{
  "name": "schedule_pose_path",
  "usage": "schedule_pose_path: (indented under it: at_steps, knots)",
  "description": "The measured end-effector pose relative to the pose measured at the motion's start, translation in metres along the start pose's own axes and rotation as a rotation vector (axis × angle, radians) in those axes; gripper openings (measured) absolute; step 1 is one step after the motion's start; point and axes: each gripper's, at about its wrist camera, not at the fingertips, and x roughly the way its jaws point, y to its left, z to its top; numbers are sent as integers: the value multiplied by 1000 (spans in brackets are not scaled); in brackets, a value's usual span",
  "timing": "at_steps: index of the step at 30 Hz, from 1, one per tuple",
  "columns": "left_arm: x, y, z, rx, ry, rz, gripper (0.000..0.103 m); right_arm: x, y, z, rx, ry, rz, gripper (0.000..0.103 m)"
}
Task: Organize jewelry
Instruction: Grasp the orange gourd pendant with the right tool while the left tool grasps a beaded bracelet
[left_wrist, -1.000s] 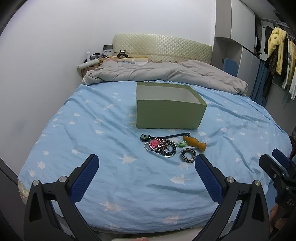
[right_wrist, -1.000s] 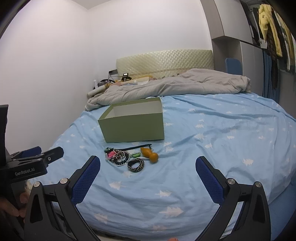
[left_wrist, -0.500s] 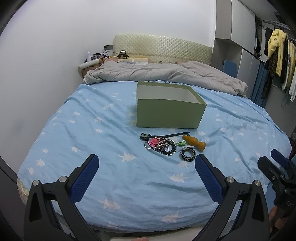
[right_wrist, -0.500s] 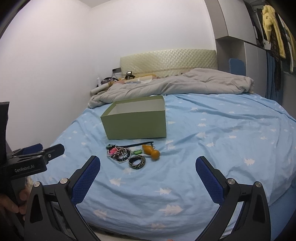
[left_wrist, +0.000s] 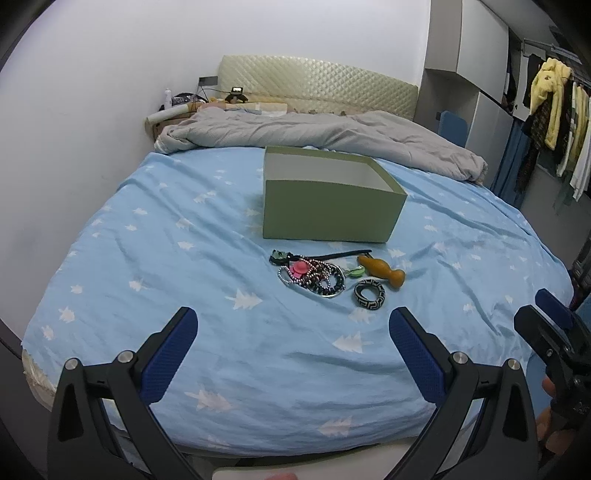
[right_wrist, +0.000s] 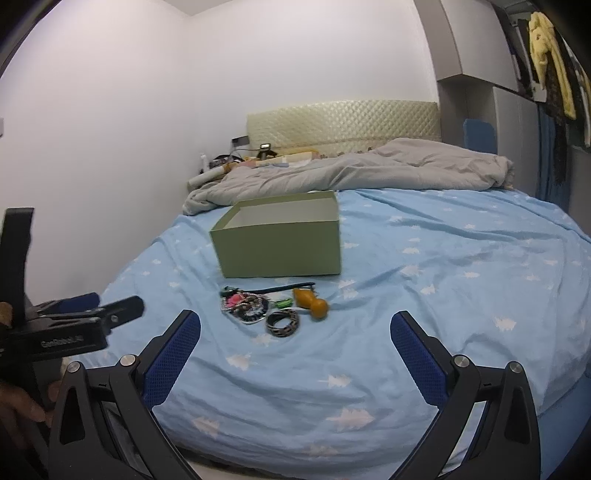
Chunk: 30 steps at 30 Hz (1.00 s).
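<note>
Both claws are held spread and empty, the left gripper (left_wrist: 293, 328) and right gripper (right_wrist: 295, 330) nearest. Past them, the jewelry pile (left_wrist: 314, 275) is seen just before the green box (left_wrist: 325, 203). No writing can be read clearly.

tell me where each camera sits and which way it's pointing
Left wrist: on the left claw, at the foot of the bed, facing the green box and jewelry pile; right claw at the right edge.
Right wrist: on the right claw, further right, facing the headboard; left claw and fingers at the left edge.
Shared: box, jewelry, grey blanket.
</note>
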Motion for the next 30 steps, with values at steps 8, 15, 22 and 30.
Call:
schedule_pose_path:
  at_steps: [8,15,22,30]
  knots:
    - [21,2,2,-20,34,-58,103,16,-3,-7,6,33,16,84]
    - [52,8,9,-25,62,-105,101,50,-8,-8,34,74,30,71]
    - [91,21,15,-60,112,-144,81,93,-13,-9,28,123,-13,50]
    - [137,33,20,-78,151,-175,57,146,-25,-14,7,163,-2,56]
